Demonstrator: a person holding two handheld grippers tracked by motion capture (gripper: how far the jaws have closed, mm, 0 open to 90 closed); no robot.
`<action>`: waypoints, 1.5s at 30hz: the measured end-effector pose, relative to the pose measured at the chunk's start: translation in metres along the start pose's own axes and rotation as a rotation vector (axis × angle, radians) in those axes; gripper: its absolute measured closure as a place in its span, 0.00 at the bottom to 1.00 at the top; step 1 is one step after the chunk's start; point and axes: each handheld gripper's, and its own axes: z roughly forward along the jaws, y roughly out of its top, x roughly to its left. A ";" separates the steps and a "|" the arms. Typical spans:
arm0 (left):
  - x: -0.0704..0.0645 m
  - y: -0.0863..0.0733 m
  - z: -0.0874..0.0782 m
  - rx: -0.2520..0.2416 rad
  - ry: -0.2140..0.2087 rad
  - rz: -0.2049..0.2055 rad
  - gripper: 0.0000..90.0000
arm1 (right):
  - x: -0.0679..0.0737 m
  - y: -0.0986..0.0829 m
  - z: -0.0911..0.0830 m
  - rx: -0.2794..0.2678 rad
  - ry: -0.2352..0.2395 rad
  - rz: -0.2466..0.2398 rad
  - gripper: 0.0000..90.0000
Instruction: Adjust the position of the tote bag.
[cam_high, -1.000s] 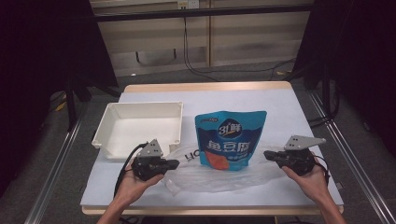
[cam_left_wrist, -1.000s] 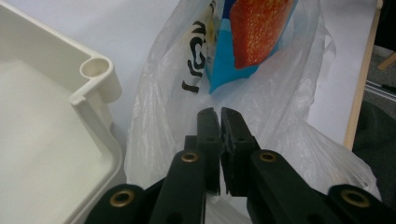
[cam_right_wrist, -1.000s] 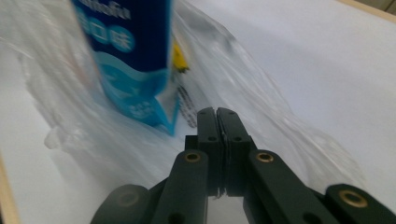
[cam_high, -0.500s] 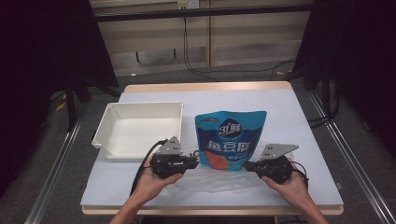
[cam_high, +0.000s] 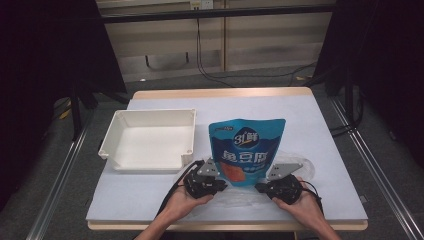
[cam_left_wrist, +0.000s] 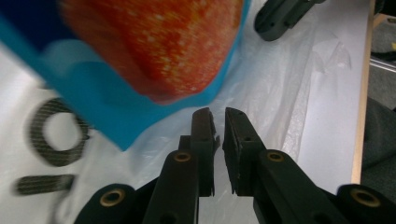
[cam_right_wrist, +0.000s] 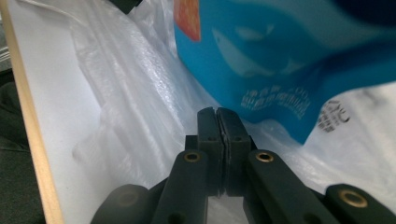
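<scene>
The clear plastic bag (cam_high: 240, 192) lies flat near the table's (cam_high: 330, 130) front edge, under the blue pouch (cam_high: 246, 150). The left gripper (cam_left_wrist: 218, 122) has jaws slightly spread over the film. The right gripper (cam_right_wrist: 218, 116) has jaws pressed together at the bag; whether film is pinched cannot be told.

I see a glossy blue foil-like pouch (cam_high: 247, 150) lying on a thin, crinkled clear plastic bag (cam_right_wrist: 126, 88). My jaws look like matt black plastic. The tray (cam_high: 148, 140) is smooth white plastic; the worktop (cam_high: 320, 125) is matt white with a wooden edge.
</scene>
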 end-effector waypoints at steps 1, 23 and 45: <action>0.000 0.000 0.002 0.003 0.002 0.010 0.92 | 0.000 -0.002 0.002 0.002 0.005 0.005 0.99; -0.008 -0.004 0.019 0.037 -0.079 0.039 0.95 | 0.016 0.013 0.023 -0.012 0.074 -0.015 1.00; 0.005 -0.007 0.017 0.017 -0.048 -0.014 0.91 | 0.029 -0.005 0.006 0.001 0.195 -0.014 1.00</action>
